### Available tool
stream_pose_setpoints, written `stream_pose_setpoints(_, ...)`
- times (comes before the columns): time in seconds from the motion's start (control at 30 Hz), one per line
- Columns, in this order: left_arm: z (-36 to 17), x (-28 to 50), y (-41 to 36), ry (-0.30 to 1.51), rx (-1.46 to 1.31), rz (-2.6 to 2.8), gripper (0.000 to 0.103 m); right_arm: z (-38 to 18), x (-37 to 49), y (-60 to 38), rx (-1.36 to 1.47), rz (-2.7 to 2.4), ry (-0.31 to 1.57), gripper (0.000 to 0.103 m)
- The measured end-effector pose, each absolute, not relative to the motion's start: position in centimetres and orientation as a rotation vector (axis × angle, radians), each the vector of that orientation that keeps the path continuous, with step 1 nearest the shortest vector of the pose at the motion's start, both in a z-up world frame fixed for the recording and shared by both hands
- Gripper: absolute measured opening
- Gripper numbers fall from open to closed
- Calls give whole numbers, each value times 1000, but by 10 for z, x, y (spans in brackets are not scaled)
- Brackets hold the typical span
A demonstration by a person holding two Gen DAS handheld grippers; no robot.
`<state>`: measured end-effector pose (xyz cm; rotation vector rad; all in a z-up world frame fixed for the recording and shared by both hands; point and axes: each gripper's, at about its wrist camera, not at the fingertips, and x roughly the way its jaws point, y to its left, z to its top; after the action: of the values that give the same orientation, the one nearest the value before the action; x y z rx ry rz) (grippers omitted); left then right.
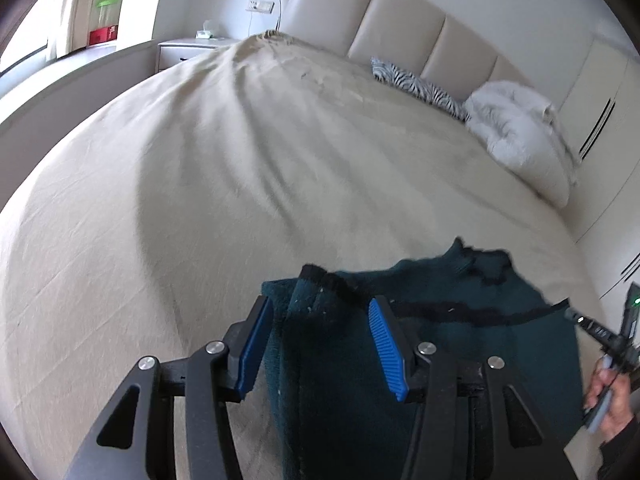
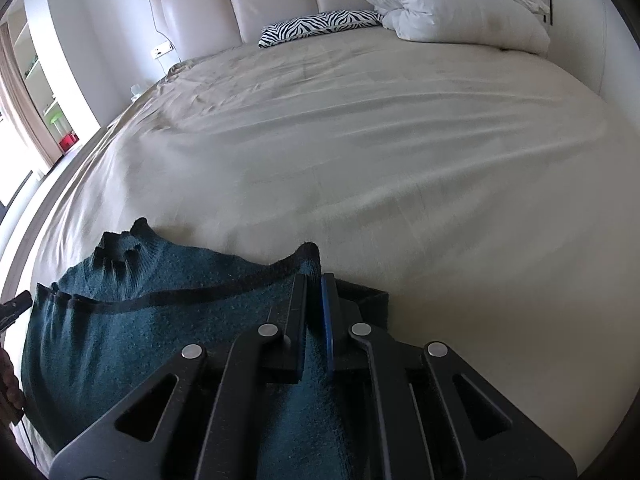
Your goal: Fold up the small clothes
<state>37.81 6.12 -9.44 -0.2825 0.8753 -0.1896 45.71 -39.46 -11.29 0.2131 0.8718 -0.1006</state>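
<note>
A dark green knitted sweater [image 1: 460, 336] with black trim lies at the near edge of the beige bed [image 1: 248, 184]; it also shows in the right wrist view [image 2: 132, 332]. My left gripper [image 1: 320, 312] is open, its blue pads either side of a bunched fold of the sweater, not clamped. My right gripper [image 2: 314, 284] is shut on the sweater's right edge near a black-trimmed corner. The right gripper and the hand holding it show at the right edge of the left wrist view [image 1: 600, 332].
A zebra-print pillow [image 2: 320, 26] and a white duvet bundle [image 2: 452, 4] lie by the padded headboard [image 1: 400, 24]. A nightstand [image 1: 192, 50] stands at the bed's far left. White wardrobe doors [image 1: 600, 92] are on the right.
</note>
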Motion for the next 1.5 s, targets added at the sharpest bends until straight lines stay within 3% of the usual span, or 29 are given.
stream_pose_setpoints(0.17,-101,386,58,898,-235,-176,36,-120,457,-399,217,-123,880,6)
stream_pose_setpoints(0.3,-103,390,52,905,-165,-162,11,-119,455,-400,217,-143,853,6)
stream_pose_setpoints(0.37,-106,391,50,910,-147,-150,8,-118,455,-400,222,-156,838,6)
stream_pose_setpoints(0.97,-116,389,58,889,-187,-74,10,-158,456,-431,359,-247,904,5)
stream_pose_setpoints(1.07,-108,380,65,862,-241,-88,16,-158,450,-436,410,-222,896,10)
stream_pose_setpoints(1.1,-103,375,70,847,-263,-82,22,-155,445,-440,424,-232,894,24)
stream_pose_setpoints(1.13,-98,371,72,831,-277,-78,26,-151,444,-441,427,-251,896,45)
stream_pose_setpoints(1.17,-91,364,75,809,-291,-76,28,-145,435,-445,448,-286,878,51)
stream_pose_setpoints(1.33,-62,330,70,754,-308,-133,29,-110,401,-429,491,-186,809,52)
stream_pose_setpoints(1.5,-59,284,18,771,-278,-269,35,-107,370,-332,532,241,866,52)
